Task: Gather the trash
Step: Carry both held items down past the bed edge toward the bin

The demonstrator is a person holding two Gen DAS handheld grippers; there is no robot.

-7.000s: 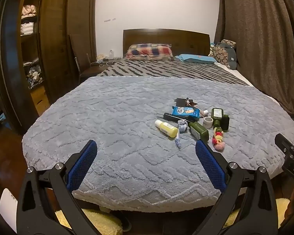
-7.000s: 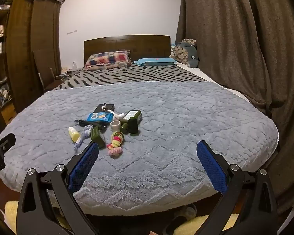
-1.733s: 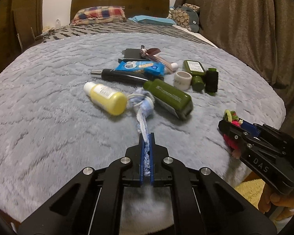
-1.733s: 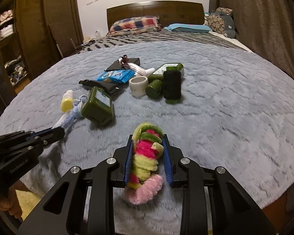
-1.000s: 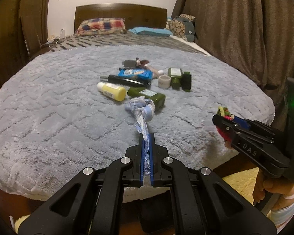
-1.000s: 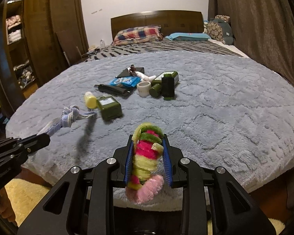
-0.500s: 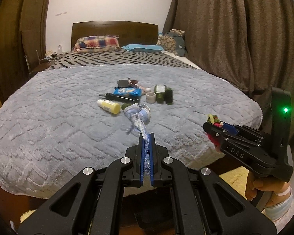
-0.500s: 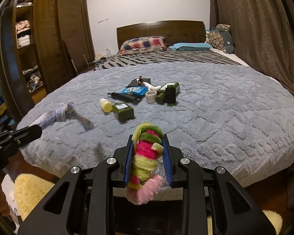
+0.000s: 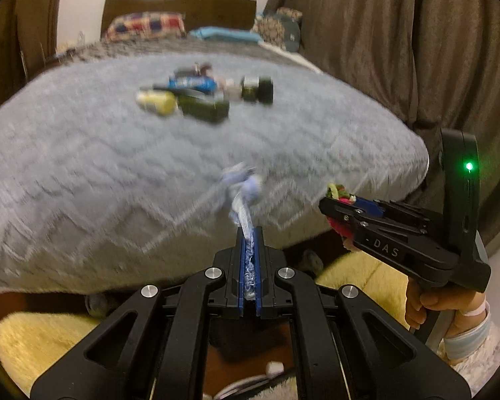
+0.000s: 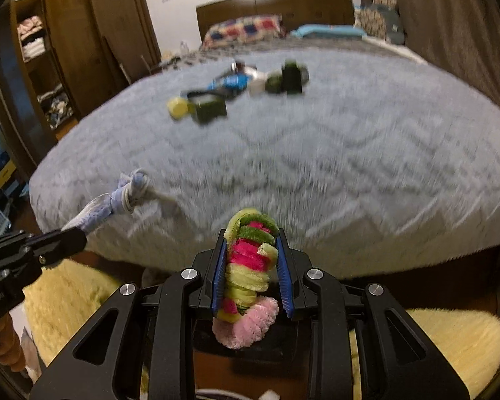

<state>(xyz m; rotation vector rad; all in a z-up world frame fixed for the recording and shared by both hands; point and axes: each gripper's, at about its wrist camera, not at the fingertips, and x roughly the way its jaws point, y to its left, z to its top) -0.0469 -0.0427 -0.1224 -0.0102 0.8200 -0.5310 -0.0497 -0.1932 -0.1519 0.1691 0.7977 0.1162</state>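
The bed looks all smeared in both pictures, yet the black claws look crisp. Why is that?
Likely motion blur: in the left wrist view the blanket and bottles streak, while the left gripper, fixed to the camera, stays sharp. In the right wrist view the right gripper and its fuzzy bundle are crisp too.

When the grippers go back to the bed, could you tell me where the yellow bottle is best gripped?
Grip the yellow bottle across its round body near the middle, coming from above. It lies on its side on the grey blanket, long axis roughly left-right, with the dark green bottle close at its right end, so fingers should straddle front and back.
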